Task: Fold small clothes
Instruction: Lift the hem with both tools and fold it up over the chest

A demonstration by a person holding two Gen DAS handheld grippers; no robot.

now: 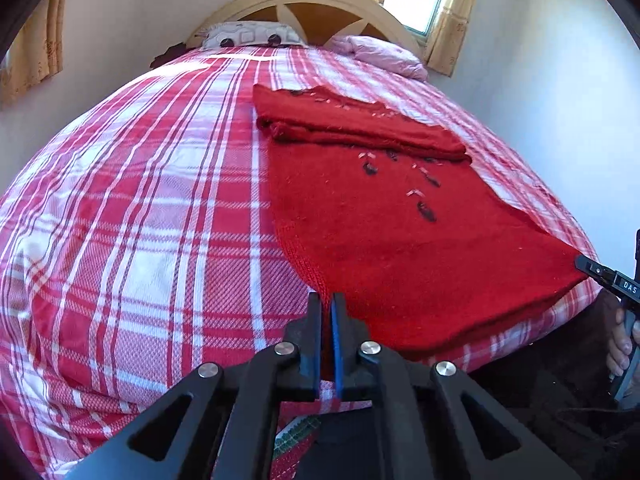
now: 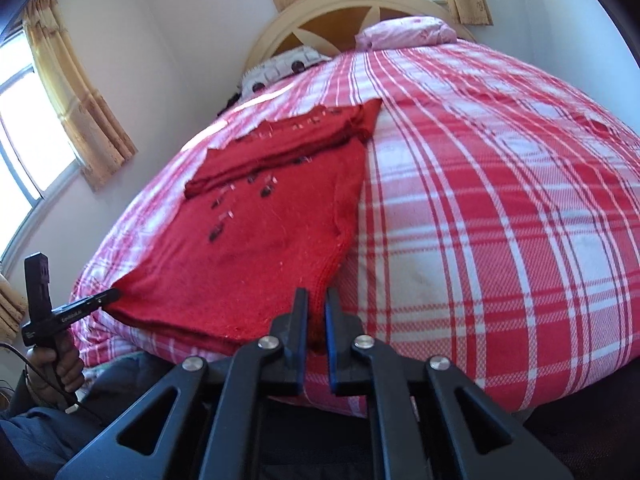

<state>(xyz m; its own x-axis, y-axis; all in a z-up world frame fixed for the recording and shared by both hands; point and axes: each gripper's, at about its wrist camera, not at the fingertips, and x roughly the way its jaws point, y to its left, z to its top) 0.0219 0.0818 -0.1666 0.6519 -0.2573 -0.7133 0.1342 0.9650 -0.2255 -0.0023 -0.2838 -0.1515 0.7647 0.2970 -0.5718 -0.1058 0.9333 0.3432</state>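
Left gripper (image 1: pixel 326 312): jaws pinched nearly together on the near-left hem corner of the red knitted sweater (image 1: pixel 400 240), with red knit showing between the blue pads. From the right wrist view its tip meets that same corner at the far left, and the person's left hand (image 2: pixel 60 364) is wrapped round the handle.

The sweater lies flat on the red-and-white plaid bedspread (image 1: pixel 140 220) at the near edge of the bed, spanning the gap between the two grippers. Its far part is folded back toward the near side and sits as a thick doubled band across the body. Small dark and pale stitched motifs are scattered on the band and just below the fold. The near hem hangs slightly over the mattress edge.

Right gripper (image 2: pixel 316 308): jaws clamped on the near-right hem corner, and the knit edge runs straight in between the fingers.

Far end: white patterned pillow (image 1: pixel 248 36) on the left and pink pillow (image 1: pixel 384 56) on the right, both against the arched cream wooden headboard (image 1: pixel 312 0). Yellow curtains (image 1: pixel 448 32) hang at a bright window behind it.
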